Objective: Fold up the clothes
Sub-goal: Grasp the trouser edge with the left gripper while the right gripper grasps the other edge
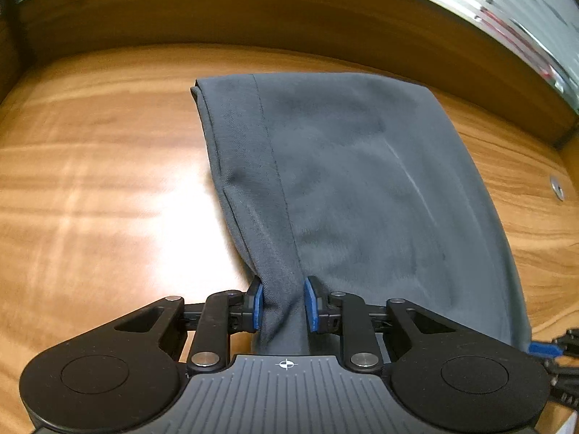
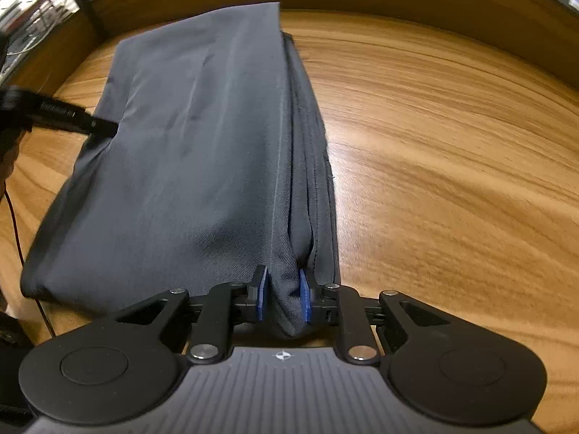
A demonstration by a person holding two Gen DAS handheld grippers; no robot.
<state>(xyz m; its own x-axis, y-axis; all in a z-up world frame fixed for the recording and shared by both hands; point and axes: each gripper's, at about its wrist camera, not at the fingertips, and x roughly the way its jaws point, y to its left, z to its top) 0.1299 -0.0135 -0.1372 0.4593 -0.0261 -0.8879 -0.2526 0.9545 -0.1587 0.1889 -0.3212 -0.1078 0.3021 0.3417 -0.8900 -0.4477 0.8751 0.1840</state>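
Left wrist: garment (image 1: 343, 181) between pads (image 1: 310, 303).

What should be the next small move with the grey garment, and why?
Probably carry both held corners forward together, over the far end, to fold it in half. The left gripper and the right gripper each pinch a near corner of the grey garment, which lies already folded lengthwise and flat on the wooden table, so the grip seems ready for a fold.

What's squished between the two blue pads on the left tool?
A bunched edge of the grey garment sits pinched between the left tool's blue pads. The left wrist view shows it; the rest lies spread on the wooden table.
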